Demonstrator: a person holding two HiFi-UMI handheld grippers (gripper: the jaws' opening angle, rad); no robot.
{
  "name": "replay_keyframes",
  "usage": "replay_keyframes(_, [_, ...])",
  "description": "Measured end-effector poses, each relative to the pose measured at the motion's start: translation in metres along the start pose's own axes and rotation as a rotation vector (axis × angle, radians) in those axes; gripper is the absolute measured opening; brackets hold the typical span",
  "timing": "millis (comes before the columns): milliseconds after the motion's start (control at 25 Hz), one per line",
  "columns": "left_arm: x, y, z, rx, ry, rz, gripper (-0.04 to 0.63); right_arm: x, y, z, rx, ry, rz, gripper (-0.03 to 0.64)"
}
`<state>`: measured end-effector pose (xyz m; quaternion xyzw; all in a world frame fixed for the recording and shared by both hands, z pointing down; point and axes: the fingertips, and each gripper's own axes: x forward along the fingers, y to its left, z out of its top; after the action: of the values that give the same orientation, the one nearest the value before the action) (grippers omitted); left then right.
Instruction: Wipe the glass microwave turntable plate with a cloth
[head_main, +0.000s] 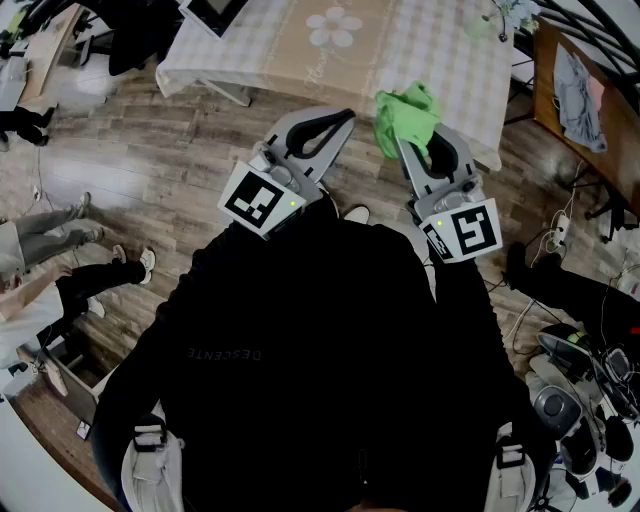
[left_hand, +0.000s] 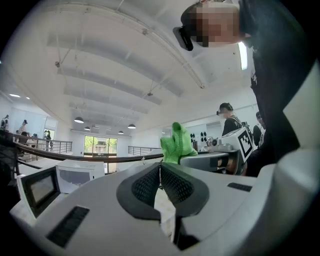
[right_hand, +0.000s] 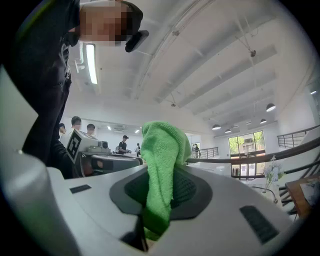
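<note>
My right gripper (head_main: 418, 138) is shut on a bright green cloth (head_main: 405, 115), which bunches above its tips in the head view. In the right gripper view the green cloth (right_hand: 162, 165) hangs down between the dark pads (right_hand: 187, 190), held at my right gripper (right_hand: 159, 172). My left gripper (head_main: 343, 120) is raised beside it, shut with nothing held; its pads (left_hand: 145, 185) meet at the tip of my left gripper (left_hand: 160, 167). From the left gripper view the cloth (left_hand: 176, 145) shows just past the tips. No glass turntable plate is in sight.
A table with a flowered tablecloth (head_main: 400, 50) stands ahead on the wooden floor. White microwaves (left_hand: 75, 172) sit at the left of the left gripper view. Other people's legs (head_main: 60, 235) are at the left; cables and gear (head_main: 580, 400) lie at the right.
</note>
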<state>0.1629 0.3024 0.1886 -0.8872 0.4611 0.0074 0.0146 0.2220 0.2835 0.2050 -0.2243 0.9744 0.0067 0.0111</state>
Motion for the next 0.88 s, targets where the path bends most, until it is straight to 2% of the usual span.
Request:
replay_keyframes(520, [-0.005, -0.003, -0.016, 0.008, 0.073, 0.038, 0.021, -0.001, -0.002, -0.011, 0.038, 0.025, 0.001, 0.084])
replay_keyframes(880, [0.002, 0.019, -0.021, 0.007, 0.064, 0.041, 0.021, 0.008, -0.018, -0.023, 0.063, 0.064, -0.027, 0.086])
